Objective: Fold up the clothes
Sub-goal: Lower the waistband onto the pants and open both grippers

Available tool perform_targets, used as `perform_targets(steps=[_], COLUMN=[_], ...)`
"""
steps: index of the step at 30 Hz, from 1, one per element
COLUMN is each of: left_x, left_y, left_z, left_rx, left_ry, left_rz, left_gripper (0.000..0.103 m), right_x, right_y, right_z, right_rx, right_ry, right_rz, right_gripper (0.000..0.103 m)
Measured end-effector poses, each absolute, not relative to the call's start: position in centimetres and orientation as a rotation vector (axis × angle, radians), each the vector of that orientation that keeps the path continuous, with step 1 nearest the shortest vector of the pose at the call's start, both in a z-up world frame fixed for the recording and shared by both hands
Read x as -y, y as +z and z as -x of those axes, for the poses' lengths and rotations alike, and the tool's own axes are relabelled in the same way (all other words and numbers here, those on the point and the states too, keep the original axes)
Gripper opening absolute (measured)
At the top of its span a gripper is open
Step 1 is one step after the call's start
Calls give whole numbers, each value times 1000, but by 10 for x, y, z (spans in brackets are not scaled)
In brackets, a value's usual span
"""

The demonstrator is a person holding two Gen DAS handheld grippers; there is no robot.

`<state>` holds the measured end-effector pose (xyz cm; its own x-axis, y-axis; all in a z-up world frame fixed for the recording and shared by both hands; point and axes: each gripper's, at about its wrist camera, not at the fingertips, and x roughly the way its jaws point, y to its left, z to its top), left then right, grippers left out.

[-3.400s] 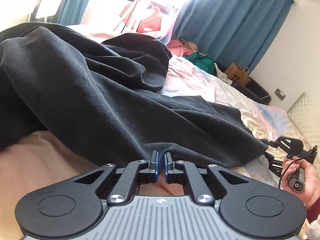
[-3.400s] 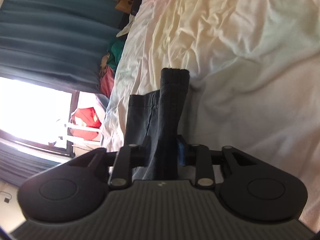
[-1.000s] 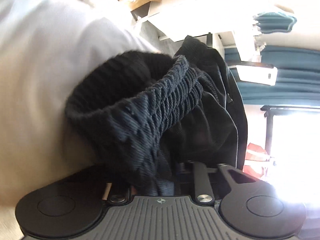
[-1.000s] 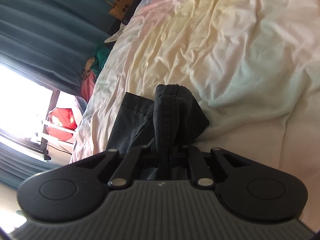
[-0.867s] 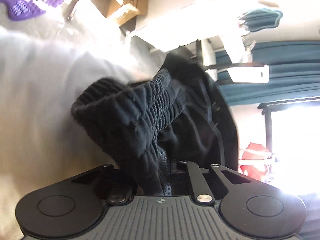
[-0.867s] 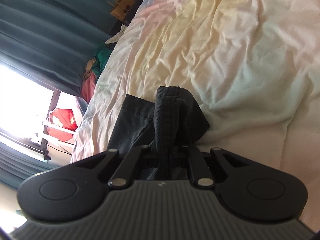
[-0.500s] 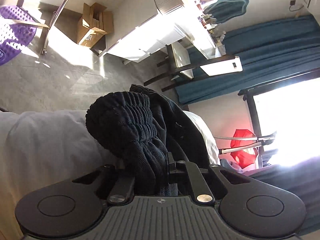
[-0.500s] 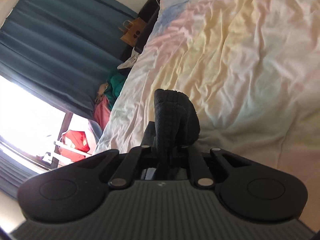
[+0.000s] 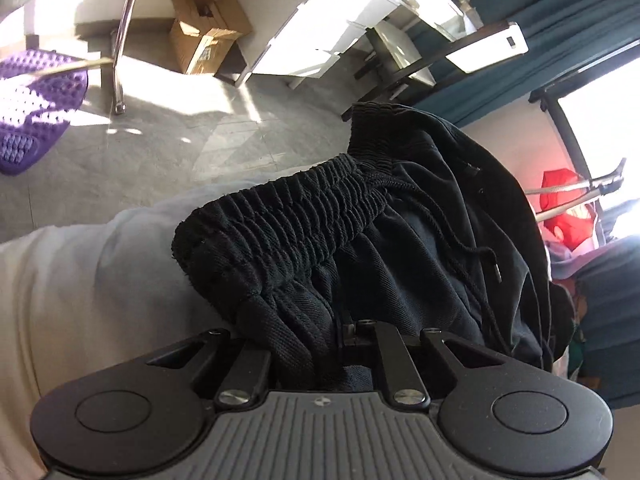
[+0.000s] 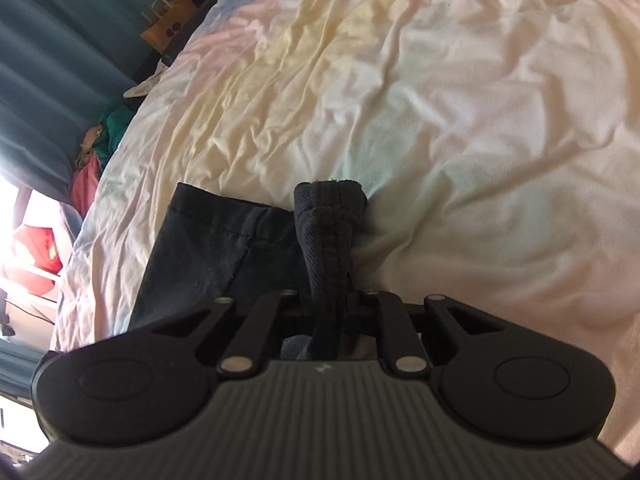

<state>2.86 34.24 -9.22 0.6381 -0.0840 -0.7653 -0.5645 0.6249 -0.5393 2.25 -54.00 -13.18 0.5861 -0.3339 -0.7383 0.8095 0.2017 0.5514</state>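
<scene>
A pair of black trousers (image 9: 400,248) with a ribbed elastic waistband (image 9: 288,216) and a drawstring lies bunched at the bed's edge in the left wrist view. My left gripper (image 9: 312,332) is shut on the fabric just below the waistband. In the right wrist view my right gripper (image 10: 330,300) is shut on a hem end of the trousers (image 10: 326,220), which sticks up between the fingers. The other leg's hem (image 10: 208,248) lies flat on the bed to the left.
A wrinkled pale sheet (image 10: 460,120) covers the bed. Teal curtains (image 10: 48,40), a paper bag (image 10: 166,28) and piled clothes (image 10: 100,136) are beyond it. The left wrist view shows grey floor, a cardboard box (image 9: 204,28), a purple mat (image 9: 28,108) and white furniture (image 9: 332,32).
My left gripper, which took hold of the waistband, has swung with it so the waistband now spreads out before the camera. My right gripper keeps its hold; the other hem shows again.
</scene>
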Motion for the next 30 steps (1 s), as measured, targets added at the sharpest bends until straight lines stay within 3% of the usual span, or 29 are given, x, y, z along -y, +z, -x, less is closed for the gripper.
perform_targets(steps=[3, 4, 5, 6, 7, 8, 9, 13, 19, 30], left_x=[-331, -328, -324, -320, -314, -308, -302, -283, -244, -96], left_y=[-80, -77, -74, -70, -68, -63, -59, -37, -6, 29], left_z=[-31, -32, -33, -34, -35, -32, -29, -15, -11, -28], left_rx=[-860, -873, -895, -920, -948, -957, -961, -898, -779, -535], left_ry=[297, 286, 265, 241, 224, 240, 264, 328, 285, 15], left_rz=[769, 734, 694, 654, 610, 561, 510, 342, 250, 63], left_gripper=[18, 28, 40, 48, 62, 75, 81, 91, 92, 96], right_x=[541, 541, 541, 539, 538, 536, 534, 519, 477, 396], right_y=[-130, -127, -123, -117, -111, -106, -100, -75, -36, -2], right_z=[-19, -18, -19, -20, -20, -21, -21, -24, -36, -46], right_rx=[-504, -496, -488, -478, -468, -457, -444, -411, -364, -330], right_ry=[-851, -852, -856, -858, -860, -861, -860, -826, -606, -261], right_rz=[-1128, -1129, -1106, -1072, -1038, -1007, -984, -857, -662, -481], right_gripper=[20, 27, 35, 56, 74, 78, 82, 83, 83, 83])
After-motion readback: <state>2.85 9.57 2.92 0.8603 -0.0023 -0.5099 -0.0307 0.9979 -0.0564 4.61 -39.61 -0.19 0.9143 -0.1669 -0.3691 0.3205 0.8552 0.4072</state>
